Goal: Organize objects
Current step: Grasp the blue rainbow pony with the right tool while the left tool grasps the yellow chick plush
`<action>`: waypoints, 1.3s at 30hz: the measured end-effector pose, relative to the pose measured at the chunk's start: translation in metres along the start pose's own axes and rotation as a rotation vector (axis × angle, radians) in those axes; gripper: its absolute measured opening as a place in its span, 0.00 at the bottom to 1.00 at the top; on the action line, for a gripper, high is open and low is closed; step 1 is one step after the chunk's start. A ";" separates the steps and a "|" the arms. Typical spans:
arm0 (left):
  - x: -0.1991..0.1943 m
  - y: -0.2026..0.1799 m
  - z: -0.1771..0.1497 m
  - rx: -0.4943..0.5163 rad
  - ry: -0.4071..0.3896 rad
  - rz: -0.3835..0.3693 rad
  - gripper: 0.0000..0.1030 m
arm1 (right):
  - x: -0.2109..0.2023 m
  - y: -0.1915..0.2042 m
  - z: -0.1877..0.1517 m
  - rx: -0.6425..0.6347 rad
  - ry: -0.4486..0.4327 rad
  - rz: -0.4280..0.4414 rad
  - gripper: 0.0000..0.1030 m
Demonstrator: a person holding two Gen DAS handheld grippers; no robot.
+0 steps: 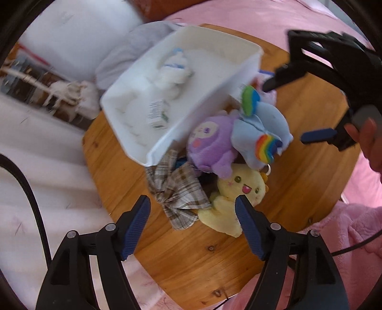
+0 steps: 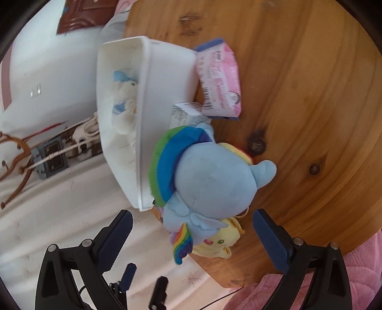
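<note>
Between left claw (image 1: pixel 193 209) pads: nothing gripped, jaws spread, hovering over checked cloth bow (image 1: pixel 177 195) and yellow plush (image 1: pixel 235 198) on round wooden desk (image 1: pixel 167 257). One blue pad overlaps yellow plush in left wrist view; contact not clear. Right claw (image 1: pixel 284 112) spread wide too, empty, seen upper right in left wrist view, a person's fingers (image 1: pixel 367 143) behind it. From right wrist view, right claw (image 2: pixel 193 229) straddles blue rainbow pony plush (image 2: pixel 210 176); pads well apart from it on both sides.

Toy pile, centre of desk: pony plush on top, lying over purple plush (image 1: pixel 212 143) and yellow plush. Purple plush just beside white bin (image 1: pixel 205 105) wall. Bow touching bin corner, partly under purple plush. Small metal ring (image 1: pixel 267 170) at pony's lower edge.

White bin: on desk's far side, tilted, overhanging desk edge. Inside: white-and-blue plush (image 1: pixel 174 74) and small white carton (image 1: pixel 156 114) with green print. Blurred, no further detail.

Beyond pony in right wrist view: small printed box (image 2: pixel 188 114) against bin wall, pink wipes pack (image 2: pixel 219 81) touching box and leaning on bin end.

Around desk: pink bedspread (image 1: pixel 286 16), pink fleece (image 1: pixel 353 229) lower right, pale striped bedding (image 1: pixel 47 178) left, white pillow (image 1: pixel 78 31) and grey fabric (image 1: pixel 133 45) behind bin. Black cable (image 1: pixel 31 190) over bedding on left.
</note>
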State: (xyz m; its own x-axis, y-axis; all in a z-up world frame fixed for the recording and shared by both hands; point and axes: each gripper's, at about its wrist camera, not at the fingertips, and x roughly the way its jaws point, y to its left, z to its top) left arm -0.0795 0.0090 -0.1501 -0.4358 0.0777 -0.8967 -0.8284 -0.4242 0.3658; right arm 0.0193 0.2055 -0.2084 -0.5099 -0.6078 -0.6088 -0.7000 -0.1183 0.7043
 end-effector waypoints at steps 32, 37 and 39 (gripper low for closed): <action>0.101 -0.034 -0.008 0.247 0.187 -0.122 0.74 | 0.060 -0.030 0.010 0.200 0.022 0.121 0.90; 0.106 -0.036 -0.009 0.233 0.197 -0.118 0.74 | 0.053 -0.032 0.009 0.188 0.002 0.114 0.85; 0.109 -0.037 -0.008 0.225 0.214 -0.108 0.74 | 0.051 -0.032 0.009 0.186 -0.003 0.113 0.85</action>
State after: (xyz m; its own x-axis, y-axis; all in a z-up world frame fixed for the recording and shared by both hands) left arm -0.0938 0.0257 -0.2635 -0.2774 -0.0897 -0.9566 -0.9331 -0.2121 0.2905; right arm 0.0113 0.1852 -0.2657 -0.5915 -0.6068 -0.5310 -0.7182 0.0972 0.6890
